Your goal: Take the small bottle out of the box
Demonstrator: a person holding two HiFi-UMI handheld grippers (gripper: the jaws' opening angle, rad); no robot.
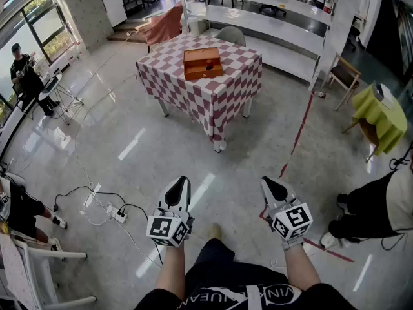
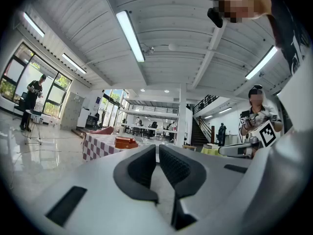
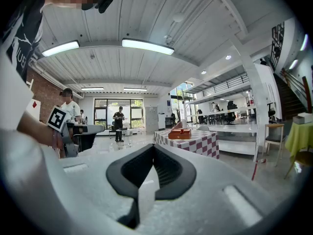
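Both clenched on nothing: left gripper (image 1: 181, 183) and right gripper (image 1: 271, 185) are well short of the checkered table (image 1: 226, 86). The orange box (image 1: 202, 64) sits closed on that table, bottle can't be seen

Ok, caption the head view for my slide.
Empty left claw and right claw held far from the closed orange box on the checkered table.

Both forearms (image 1: 171, 271) extended forward, side by side, roughly level. Left gripper (image 1: 183, 181): jaws closed together, empty. Right gripper (image 1: 271, 182): jaws fully closed, empty, well apart from left.
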